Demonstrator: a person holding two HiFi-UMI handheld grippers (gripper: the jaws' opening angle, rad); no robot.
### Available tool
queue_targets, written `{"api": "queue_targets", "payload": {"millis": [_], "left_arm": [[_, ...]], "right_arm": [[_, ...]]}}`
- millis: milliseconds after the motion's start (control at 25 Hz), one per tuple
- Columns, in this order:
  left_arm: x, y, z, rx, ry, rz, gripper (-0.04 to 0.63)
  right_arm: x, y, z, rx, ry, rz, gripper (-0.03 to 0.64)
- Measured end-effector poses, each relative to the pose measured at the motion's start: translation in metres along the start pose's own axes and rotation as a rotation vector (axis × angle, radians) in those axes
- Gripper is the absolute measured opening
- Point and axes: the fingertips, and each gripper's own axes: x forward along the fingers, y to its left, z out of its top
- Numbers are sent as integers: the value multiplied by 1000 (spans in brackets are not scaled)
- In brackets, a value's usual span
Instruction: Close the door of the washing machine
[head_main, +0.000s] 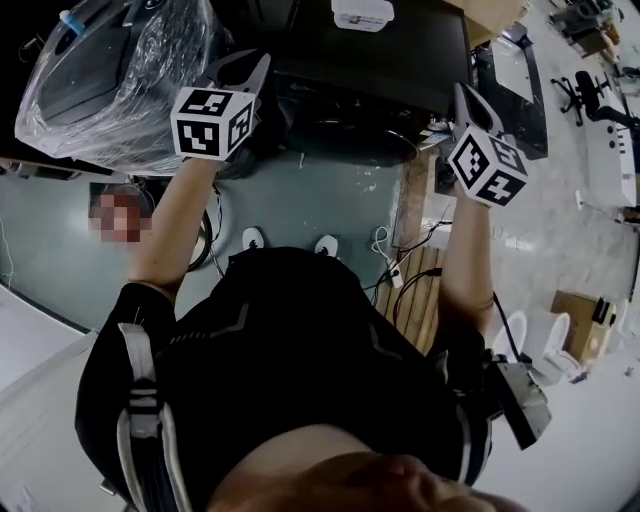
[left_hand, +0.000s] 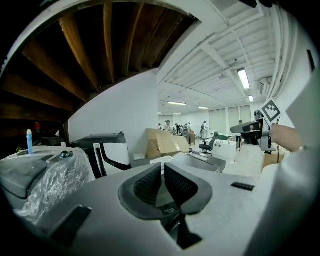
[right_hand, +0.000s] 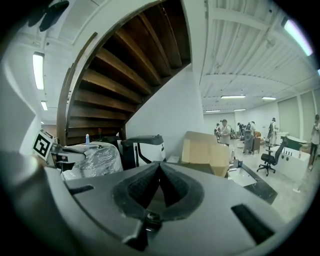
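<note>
Both grippers are raised at arm's length in front of the person. My left gripper (head_main: 245, 62) (left_hand: 163, 167) has its pads a narrow slit apart with nothing between them. My right gripper (head_main: 463, 95) (right_hand: 159, 167) has its pads together and holds nothing. Below and ahead of them, in the head view, lies a dark, flat-topped unit (head_main: 370, 60). I cannot tell whether it is the washing machine. No washing machine door shows in any view.
A plastic-wrapped machine (head_main: 120, 70) (left_hand: 40, 175) (right_hand: 97, 160) stands at the left under a wooden staircase (right_hand: 125, 75). Beside it are a black-and-white unit (left_hand: 102, 150) (right_hand: 142, 150) and cardboard boxes (right_hand: 207, 150). Cables (head_main: 400, 270) trail over the floor. People stand far off (right_hand: 225, 132).
</note>
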Motion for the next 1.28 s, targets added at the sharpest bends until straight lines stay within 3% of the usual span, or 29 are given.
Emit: {"api": "queue_targets", "payload": {"millis": [280,600,880,1120,1280], "left_arm": [[-41,34,36,38,-79,-32,3],[-73,76,61,-76,-154,-73,3],[-94,96,97,-19,-288,13,3],[-92,107,97,-29,-311,84,3],[-88,105,91,-56,-277,62,3]], "right_arm": [[-13,50,43,-65,-75,-25,5],[-27,78,61,-21,-117,-46,5],[-31,88,69,-40,-125,-41,3],[-31,93,74,-57,-126,-34,3],[-33,92,74,-74,-130,-36,3]]}}
